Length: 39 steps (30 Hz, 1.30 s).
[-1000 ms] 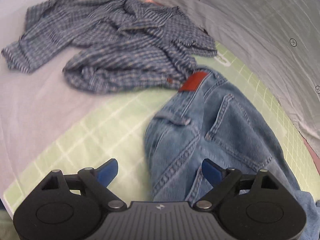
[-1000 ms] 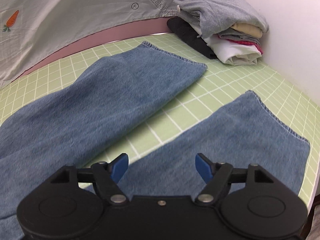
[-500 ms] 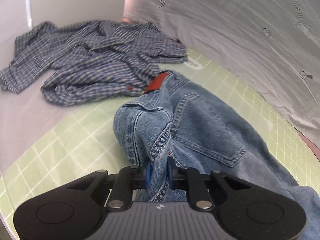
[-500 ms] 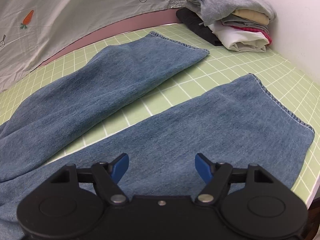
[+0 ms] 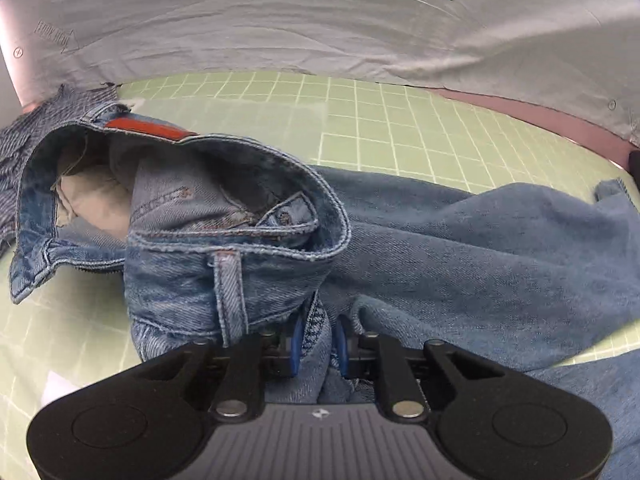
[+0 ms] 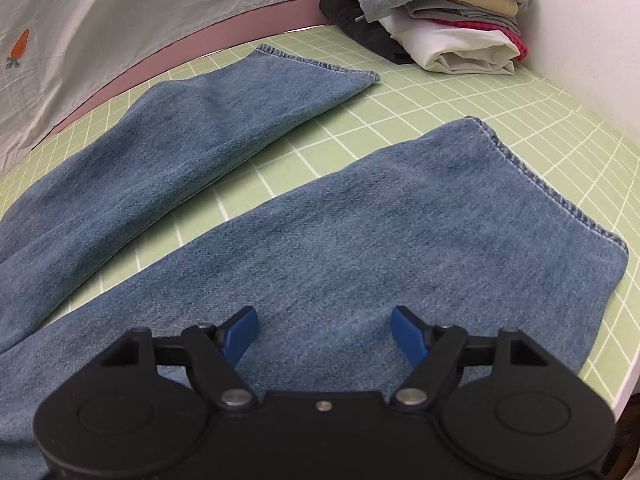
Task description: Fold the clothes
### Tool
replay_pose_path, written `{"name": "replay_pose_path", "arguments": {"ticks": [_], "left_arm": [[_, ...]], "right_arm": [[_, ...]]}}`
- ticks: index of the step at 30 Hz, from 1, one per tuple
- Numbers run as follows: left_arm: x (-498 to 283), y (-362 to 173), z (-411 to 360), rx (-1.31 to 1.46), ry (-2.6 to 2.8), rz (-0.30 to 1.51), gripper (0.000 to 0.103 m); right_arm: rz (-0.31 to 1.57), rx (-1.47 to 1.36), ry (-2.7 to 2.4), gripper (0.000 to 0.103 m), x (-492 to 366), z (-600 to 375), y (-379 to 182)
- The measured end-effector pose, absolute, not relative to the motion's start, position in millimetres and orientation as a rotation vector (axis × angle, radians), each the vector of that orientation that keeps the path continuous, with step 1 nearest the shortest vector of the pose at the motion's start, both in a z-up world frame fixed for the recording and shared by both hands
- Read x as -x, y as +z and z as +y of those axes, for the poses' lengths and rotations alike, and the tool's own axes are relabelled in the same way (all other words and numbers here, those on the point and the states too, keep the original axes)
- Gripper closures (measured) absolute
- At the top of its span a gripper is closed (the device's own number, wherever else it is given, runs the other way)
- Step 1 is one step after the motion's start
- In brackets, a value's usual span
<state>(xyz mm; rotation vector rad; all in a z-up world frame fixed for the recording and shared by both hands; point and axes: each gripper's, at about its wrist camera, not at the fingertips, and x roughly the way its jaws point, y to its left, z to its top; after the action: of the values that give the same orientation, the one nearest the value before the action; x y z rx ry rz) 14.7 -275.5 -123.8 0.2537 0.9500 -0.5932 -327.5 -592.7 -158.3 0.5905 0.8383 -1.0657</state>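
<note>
A pair of blue jeans lies on the green grid mat. My left gripper is shut on a fold of denim at the waistband and holds the waist lifted, so the waist opening gapes with the red label on top. In the right wrist view the two jeans legs lie flat and spread apart on the mat. My right gripper is open and empty just above the near leg.
A stack of folded clothes stands at the back right corner of the mat. A blue checked shirt lies at the left behind the jeans waist. A grey sheet with carrot prints hangs along the back. The mat's right edge is close.
My left gripper shut on the jeans waist, then lifted and swung it round so the waist opening faces the camera. My right gripper has crept forward over the near leg and stays open.
</note>
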Motion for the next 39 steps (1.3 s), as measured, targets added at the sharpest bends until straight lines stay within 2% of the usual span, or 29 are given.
{"name": "replay_pose_path", "arguments": {"ticks": [2,8,13,15,19,24,25,26,27,30,34,39], "left_arm": [[-16,-118,-268,-0.198,-0.603,0.961,0.073],[-5,-76,-226,-0.065,-0.602,0.903,0.057],[-1,-55,-177,0.034,-0.496,0.848,0.054],[-8,-61,-167,0.051,-0.448,0.864,0.046],[-26,-74,-172,0.058,-0.458,0.902,0.045],[-41,-87,-194,0.060,-0.431,0.935,0.043],[-43,-89,-195,0.061,-0.417,0.941,0.044],[-44,-90,-195,0.062,-0.411,0.943,0.050],[-45,-90,-194,0.063,-0.410,0.945,0.069],[-43,-84,-178,0.085,-0.413,0.935,0.081],[-30,-69,-130,0.140,-0.287,0.885,0.085],[-17,-56,-51,0.070,-0.018,0.820,0.087]], "right_arm": [[0.838,-0.576,-1.060,0.021,325,-594,-160],[0.836,-0.557,-1.054,0.019,325,-587,-162],[0.836,-0.552,-1.056,0.013,323,-583,-164],[0.838,-0.554,-1.056,0.009,321,-583,-164],[0.844,-0.551,-1.054,0.002,316,-584,-166],[0.847,-0.545,-1.052,0.000,315,-584,-167],[0.845,-0.541,-1.050,0.000,315,-584,-167],[0.843,-0.538,-1.049,0.000,316,-583,-167],[0.840,-0.534,-1.049,0.000,316,-582,-168],[0.828,-0.526,-1.050,0.000,317,-581,-169],[0.817,-0.519,-1.060,0.000,317,-578,-169],[0.822,-0.522,-1.060,0.000,317,-575,-169]]}}
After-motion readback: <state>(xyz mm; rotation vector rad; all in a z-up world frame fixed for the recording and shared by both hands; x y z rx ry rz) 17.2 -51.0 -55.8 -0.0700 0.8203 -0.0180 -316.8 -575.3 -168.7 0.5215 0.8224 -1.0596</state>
